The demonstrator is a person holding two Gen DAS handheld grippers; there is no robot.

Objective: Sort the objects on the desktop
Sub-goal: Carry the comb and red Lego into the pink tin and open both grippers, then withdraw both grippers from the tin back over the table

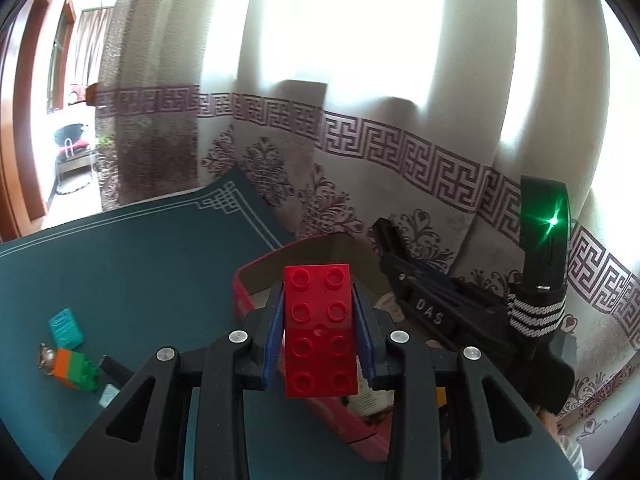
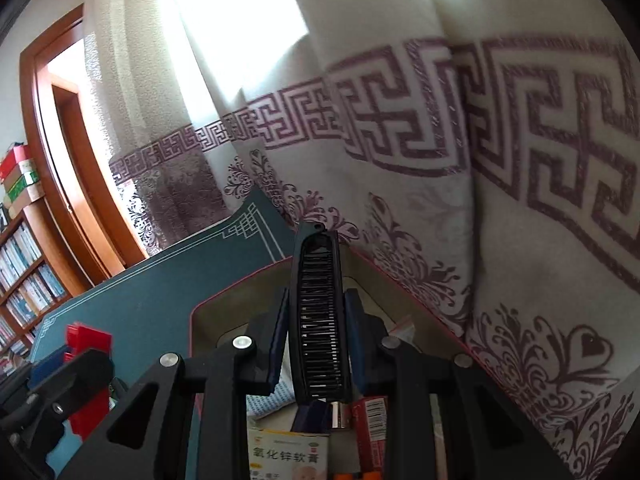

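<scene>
My left gripper (image 1: 318, 330) is shut on a red studded brick (image 1: 319, 330), held above the near rim of a red-edged cardboard box (image 1: 244, 292). My right gripper (image 2: 318, 336) is shut on a black folding comb (image 2: 319, 320), held over the same box (image 2: 224, 300). The right gripper with the comb also shows in the left wrist view (image 1: 424, 304), just right of the brick. The left gripper and its red brick (image 2: 90, 344) show at the lower left of the right wrist view.
A teal mat (image 1: 120, 264) covers the table. On it at the left lie a teal card (image 1: 66, 328), an orange-and-green brick (image 1: 78, 368) and a small black item (image 1: 114, 366). The box holds a medicine carton (image 2: 288, 456) and a red packet (image 2: 374, 420). A patterned curtain (image 1: 400, 152) hangs close behind.
</scene>
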